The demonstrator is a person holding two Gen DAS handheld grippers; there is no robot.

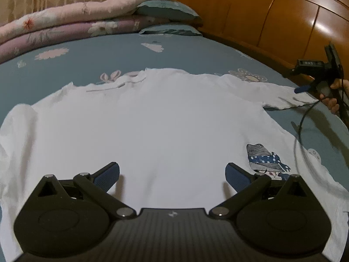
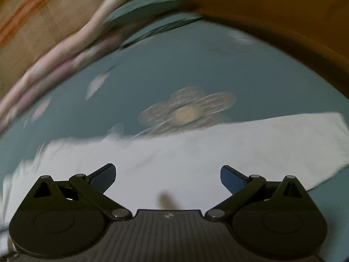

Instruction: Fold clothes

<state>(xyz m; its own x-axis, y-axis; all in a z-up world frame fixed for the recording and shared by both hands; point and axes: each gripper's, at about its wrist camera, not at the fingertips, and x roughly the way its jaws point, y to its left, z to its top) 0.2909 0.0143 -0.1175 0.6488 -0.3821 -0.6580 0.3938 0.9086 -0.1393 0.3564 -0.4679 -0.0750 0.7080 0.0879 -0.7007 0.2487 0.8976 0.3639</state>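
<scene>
White T-shirt [image 1: 152, 118] spread flat on blue bedsheet [image 1: 185, 52], sleeve [image 2: 272, 135] at 2 o'clock. Thin, limp, light fabric judged; sleeve hem best pinched. Left gripper [image 1: 172, 174] and right gripper [image 2: 168, 174] held wide apart, nothing gripped.

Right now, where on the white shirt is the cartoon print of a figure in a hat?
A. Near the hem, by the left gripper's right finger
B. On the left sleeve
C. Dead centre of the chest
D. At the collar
A: in the left wrist view the print sits low on the shirt, beside the right finger of the open left gripper.
</scene>
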